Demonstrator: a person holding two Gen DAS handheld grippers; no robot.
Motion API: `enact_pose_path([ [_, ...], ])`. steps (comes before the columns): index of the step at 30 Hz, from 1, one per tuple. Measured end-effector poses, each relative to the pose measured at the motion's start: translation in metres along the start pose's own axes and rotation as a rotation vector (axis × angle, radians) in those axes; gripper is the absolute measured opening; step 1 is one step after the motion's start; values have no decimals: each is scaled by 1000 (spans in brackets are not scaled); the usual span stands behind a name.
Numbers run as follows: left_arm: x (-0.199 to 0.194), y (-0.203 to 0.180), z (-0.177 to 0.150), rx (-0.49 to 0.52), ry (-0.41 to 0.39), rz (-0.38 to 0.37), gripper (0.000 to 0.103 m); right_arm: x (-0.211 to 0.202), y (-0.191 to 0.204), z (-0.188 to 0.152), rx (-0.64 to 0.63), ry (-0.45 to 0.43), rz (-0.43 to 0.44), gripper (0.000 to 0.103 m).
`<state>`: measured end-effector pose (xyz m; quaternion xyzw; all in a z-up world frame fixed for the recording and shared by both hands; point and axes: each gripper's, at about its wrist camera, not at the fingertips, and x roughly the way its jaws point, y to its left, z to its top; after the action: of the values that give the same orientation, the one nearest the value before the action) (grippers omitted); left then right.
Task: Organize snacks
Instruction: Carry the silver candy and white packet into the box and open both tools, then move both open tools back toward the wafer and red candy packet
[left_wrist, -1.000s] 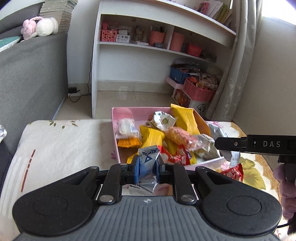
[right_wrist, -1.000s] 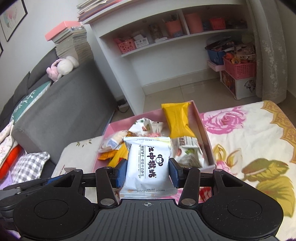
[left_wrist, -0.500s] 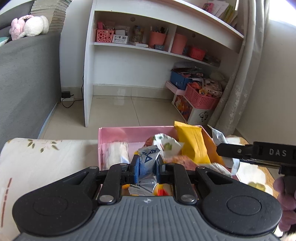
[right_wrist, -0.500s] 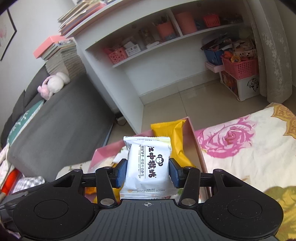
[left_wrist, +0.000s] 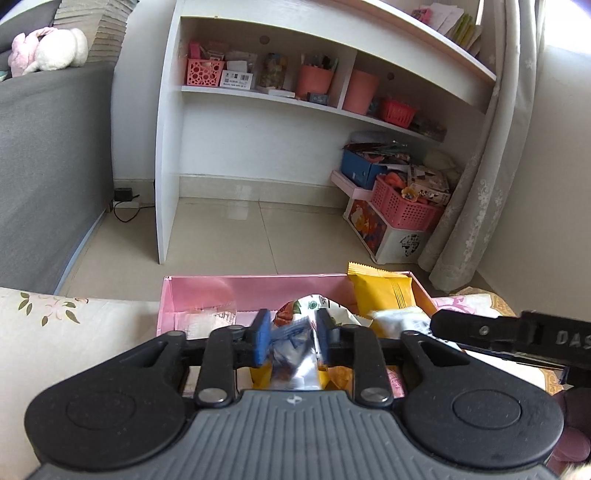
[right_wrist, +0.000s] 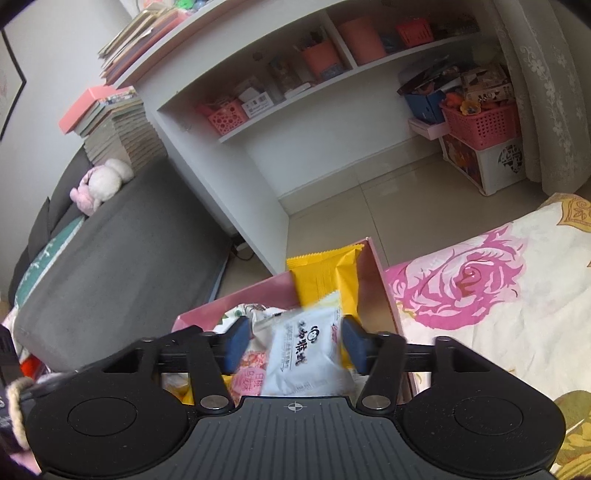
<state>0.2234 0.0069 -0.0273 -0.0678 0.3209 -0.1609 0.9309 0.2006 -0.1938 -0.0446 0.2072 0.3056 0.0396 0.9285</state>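
My left tool (left_wrist: 290, 338) sat released over the pink box (left_wrist: 207, 295), the blue-and-silver packet (left_wrist: 291, 354) loose between its parted pads. My right tool (right_wrist: 295, 341) was released too, the white packet (right_wrist: 306, 354) tilted between its spread pads above that box (right_wrist: 376, 280), beside a yellow packet (right_wrist: 325, 277).

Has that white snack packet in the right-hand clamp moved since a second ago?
Yes. The white packet has tilted and dropped from between the now-open fingers of the right gripper, down toward the pink box.
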Motion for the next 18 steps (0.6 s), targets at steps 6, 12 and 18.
enact_pose_path([
  [6, -8, -1, -2, 32, -14, 9, 55, -7, 2, 3, -7, -8, -6, 72],
  [12, -16, -3, -5, 65, 1, 25, 74, -16, 9, 2, -40, 3, -29, 81],
  [18, -30, -2, -15, 61, 19, 22, 87, -31, 11, 0, -80, 21, -79, 90],
])
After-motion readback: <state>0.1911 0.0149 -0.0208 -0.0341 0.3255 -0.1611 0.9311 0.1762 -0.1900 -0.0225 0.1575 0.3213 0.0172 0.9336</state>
